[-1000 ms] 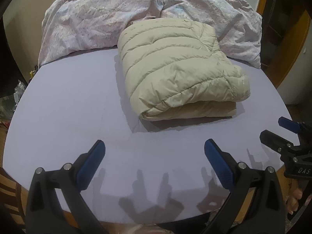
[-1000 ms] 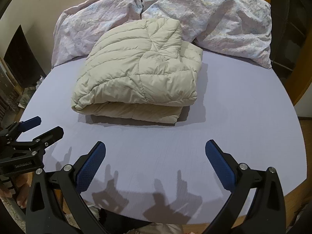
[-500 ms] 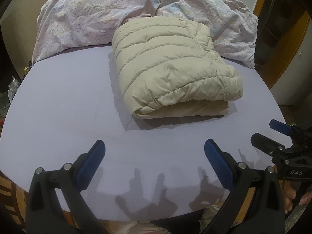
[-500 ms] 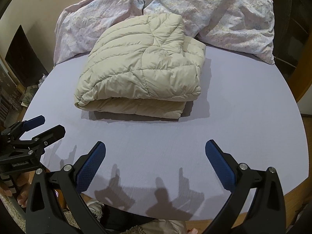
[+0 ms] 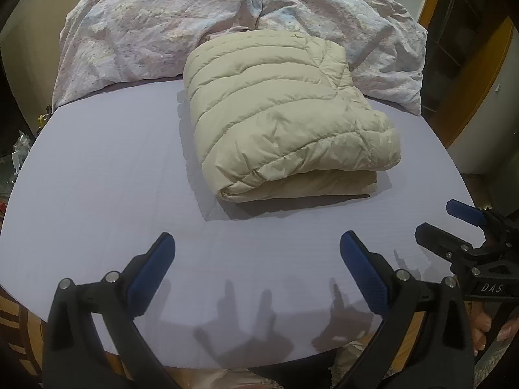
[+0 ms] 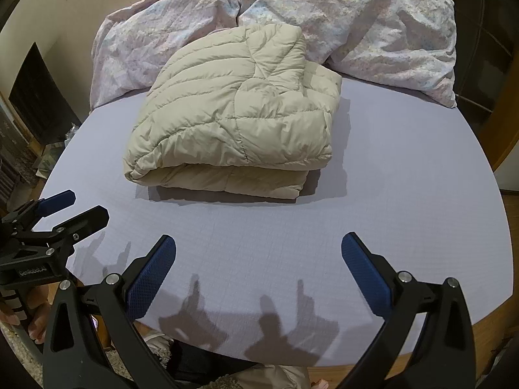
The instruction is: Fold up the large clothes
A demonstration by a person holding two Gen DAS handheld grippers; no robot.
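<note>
Lavender sheet-covered bed surface (image 5: 97,178) filled both wrist views, with a crumpled pale floral duvet (image 5: 146,32) heaped along the far edge. On the sheet, just in front of the duvet and touching it at the back, sat the beige quilted puffer jacket (image 5: 279,110) — already folded into a thick rectangular bundle, rounded fold edge facing me, layers stacked.

My left gripper (image 5: 256,259) hung over the near part of the bed with its blue-padded fingers spread wide, holding nothing, well apart from the jacket. My right gripper (image 6: 258,259) was the same — jaws wide, empty, hovering near the front edge. Each showed in the other's view off to the side, with a hand (image 5: 486,324) on the handle.

I judged the fold looked essentially done, unless a tidy-up or a move was wanted.

Handling, as I read it: light, soft, puffy, full of air, so it would compress under a pinch and spring back. The shell looked smooth and probably slippery, so a shallow pinch on one layer could slide off or peel the top layer open. I would have taken it at the near fold edge, one gripper toward each front corner, biting deep enough to catch all the layers. Lifting from one side only risked the bundle unrolling.
</note>
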